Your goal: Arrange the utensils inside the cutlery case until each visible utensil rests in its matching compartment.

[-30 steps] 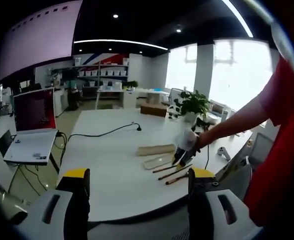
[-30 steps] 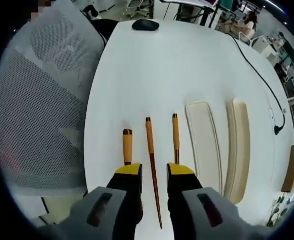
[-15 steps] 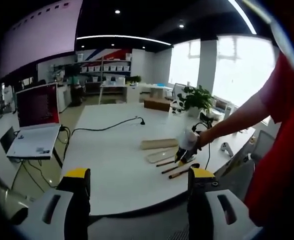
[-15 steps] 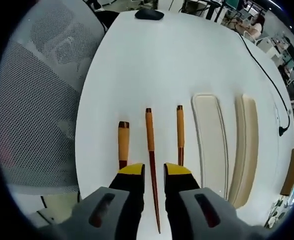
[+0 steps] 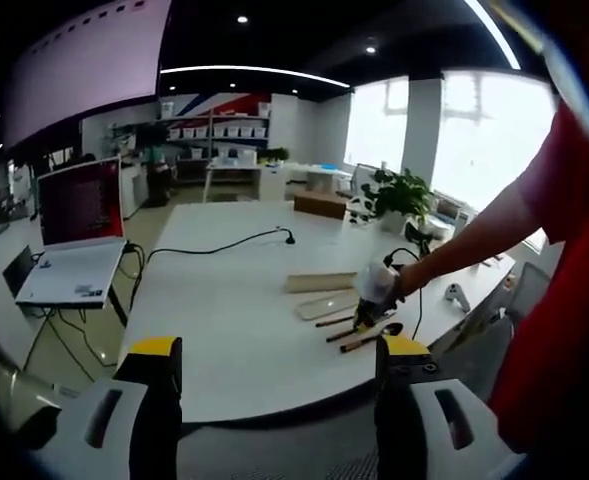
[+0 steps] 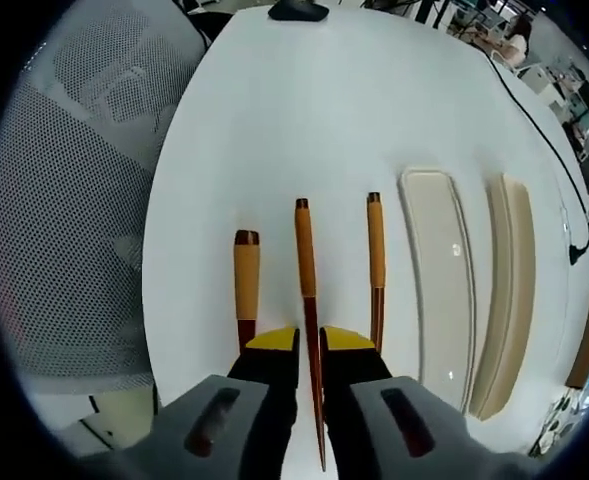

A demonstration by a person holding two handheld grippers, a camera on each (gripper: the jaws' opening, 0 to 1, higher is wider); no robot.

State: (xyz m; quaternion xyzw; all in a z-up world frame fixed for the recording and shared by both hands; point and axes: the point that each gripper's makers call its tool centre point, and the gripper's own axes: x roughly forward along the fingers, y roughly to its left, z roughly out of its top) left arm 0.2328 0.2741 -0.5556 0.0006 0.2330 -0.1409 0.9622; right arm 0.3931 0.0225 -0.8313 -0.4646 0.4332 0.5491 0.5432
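Observation:
Three wooden-handled utensils lie side by side on the white table (image 6: pixel 304 110). The middle utensil (image 6: pixel 305 255), a thin dark stick, runs between the jaws of my right gripper (image 6: pixel 310 336), which is shut on it. The left utensil (image 6: pixel 246 285) and the right utensil (image 6: pixel 376 255) lie just outside the jaws. To their right lie the two long cream halves of the cutlery case, the nearer half (image 6: pixel 436 270) and the farther half (image 6: pixel 514 290). My left gripper (image 5: pixel 279 350) hangs open off the table edge, far from the utensils (image 5: pixel 346 330), where the right gripper (image 5: pixel 372 300) shows in a gloved hand.
A grey mesh chair (image 6: pixel 69 170) stands at the table's left edge. A black mouse (image 6: pixel 296 10) lies at the far end and a black cable (image 6: pixel 539 150) runs along the right. In the left gripper view stand a laptop (image 5: pixel 74 230) and a plant (image 5: pixel 399 195).
My right gripper's jaws have narrowed onto the middle utensil and the view has moved slightly forward along it. The left gripper view has drifted a little; its jaws stay apart.

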